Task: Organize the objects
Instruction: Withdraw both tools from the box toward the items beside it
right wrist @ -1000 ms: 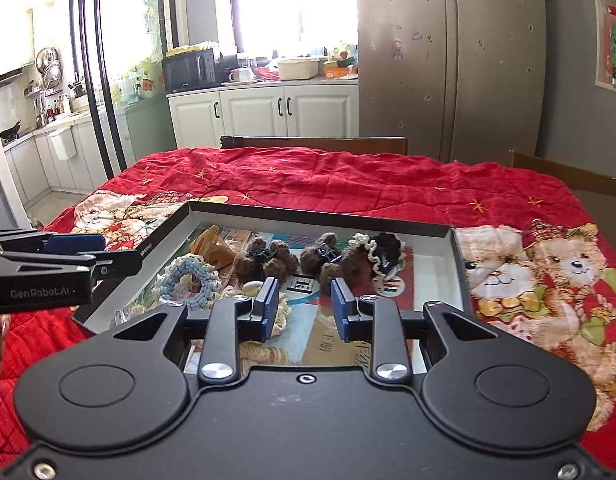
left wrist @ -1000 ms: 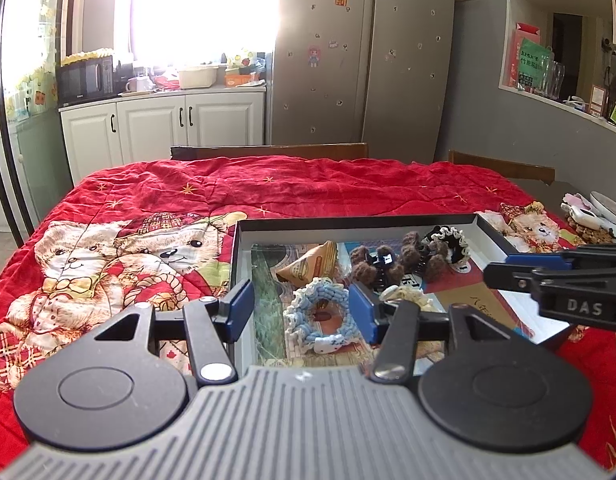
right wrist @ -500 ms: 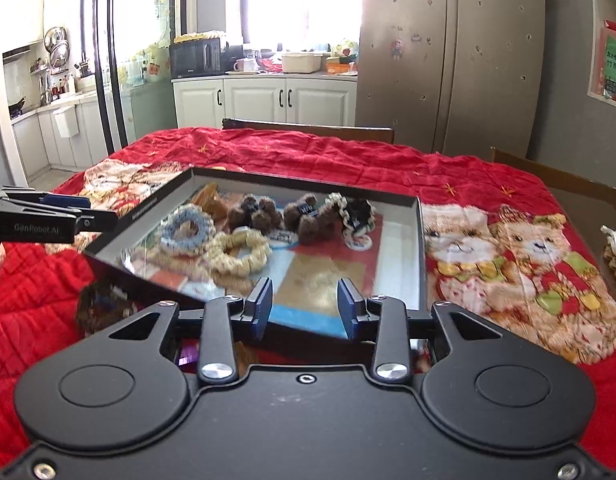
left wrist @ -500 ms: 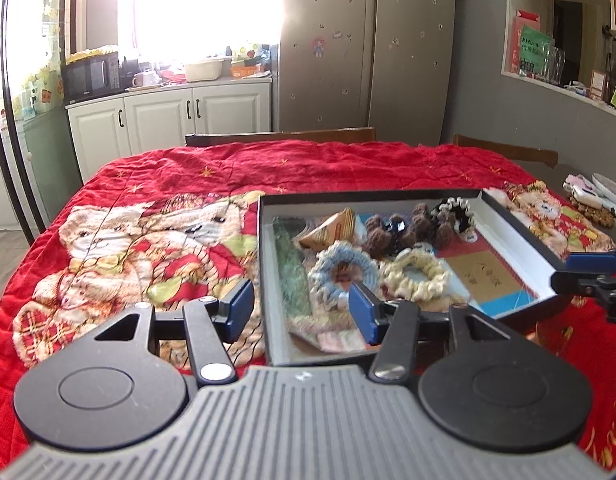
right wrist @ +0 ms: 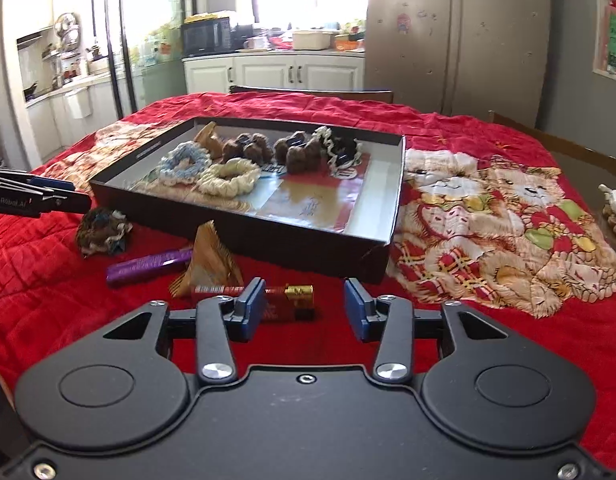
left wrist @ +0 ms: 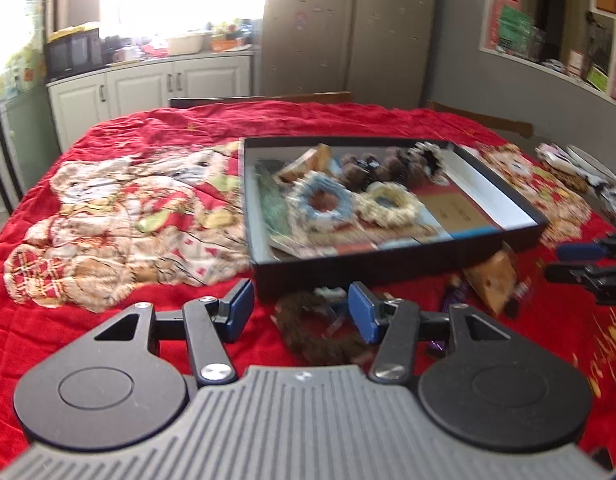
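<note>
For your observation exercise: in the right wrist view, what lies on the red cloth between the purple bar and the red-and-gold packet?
A tan triangular packet lies between the purple bar and the red-and-gold packet, clearest in the right wrist view.

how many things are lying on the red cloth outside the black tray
4: brown fuzzy scrunchie, purple wrapped bar, tan triangular packet and red-gold wrapped bar, all before the black tray. More may be hidden.

My left view was motion-blurred: box [left wrist: 459, 236] contents smeared. My gripper body hid brown scrunchie's [left wrist: 315, 336] near part. Right-view red packet [right wrist: 284, 300] sat partly behind my finger [right wrist: 250, 312].
</note>
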### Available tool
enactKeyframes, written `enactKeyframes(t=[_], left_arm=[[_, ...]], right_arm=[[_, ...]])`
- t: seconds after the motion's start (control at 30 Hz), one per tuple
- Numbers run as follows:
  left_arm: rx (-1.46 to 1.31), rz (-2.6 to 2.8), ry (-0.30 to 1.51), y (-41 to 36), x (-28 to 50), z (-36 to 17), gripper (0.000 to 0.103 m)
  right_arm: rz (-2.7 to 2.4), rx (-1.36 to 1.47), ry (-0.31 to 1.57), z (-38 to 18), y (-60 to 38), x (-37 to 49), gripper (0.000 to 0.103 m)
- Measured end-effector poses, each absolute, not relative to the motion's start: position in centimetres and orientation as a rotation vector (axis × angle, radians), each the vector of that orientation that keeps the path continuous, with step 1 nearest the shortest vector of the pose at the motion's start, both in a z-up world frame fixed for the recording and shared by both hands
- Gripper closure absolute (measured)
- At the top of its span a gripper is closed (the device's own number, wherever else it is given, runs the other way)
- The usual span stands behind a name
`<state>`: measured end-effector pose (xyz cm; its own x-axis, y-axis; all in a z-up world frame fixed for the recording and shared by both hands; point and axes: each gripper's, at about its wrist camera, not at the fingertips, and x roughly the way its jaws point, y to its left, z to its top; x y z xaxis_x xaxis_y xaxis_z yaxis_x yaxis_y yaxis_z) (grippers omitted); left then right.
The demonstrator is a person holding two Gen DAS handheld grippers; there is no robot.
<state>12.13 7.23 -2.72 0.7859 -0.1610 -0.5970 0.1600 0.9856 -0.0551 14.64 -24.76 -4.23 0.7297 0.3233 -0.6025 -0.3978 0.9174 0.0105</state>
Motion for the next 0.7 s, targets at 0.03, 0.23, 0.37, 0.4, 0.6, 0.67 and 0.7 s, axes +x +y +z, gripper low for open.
enactKeyframes(t=[0.03,0.23,0.37,0.4,0.6,0.67,0.7], left_arm=[[0.012,-0.194,0.639,6.9,11.8,-2.7,0.036],[0.114,-0.293,0.615,4.6,10.7,-2.8,0.036],[0.154,-0.324,0.626,3.9,10.7,-3.3,0.049],[0.158,-0.328,0.63,3.8,10.6,-3.3,0.053],[0.185,-0.352,0.639,3.6,10.5,-3.6,0.06],[0.195,-0.353,0.644,3.4,10.7,-3.8,0.061],[0.199,-0.352,0.648,3.4,10.9,-3.9,0.062]], right_arm=[[0.406,-0.131,0.642,-4.3,-24.8,14.6,0.058],[0.459,-0.211,0.629,-4.8,-24.3,14.7,0.057],[0.505,-0.266,0.634,-5.2,-23.6,15.0,0.056],[0.519,-0.272,0.642,-5.4,-23.5,15.1,0.056],[0.574,-0.32,0.643,-6.0,-23.1,15.8,0.045],[0.581,-0.339,0.638,-6.0,-22.8,16.1,0.043],[0.586,-0.352,0.636,-6.0,-22.7,16.1,0.042]])
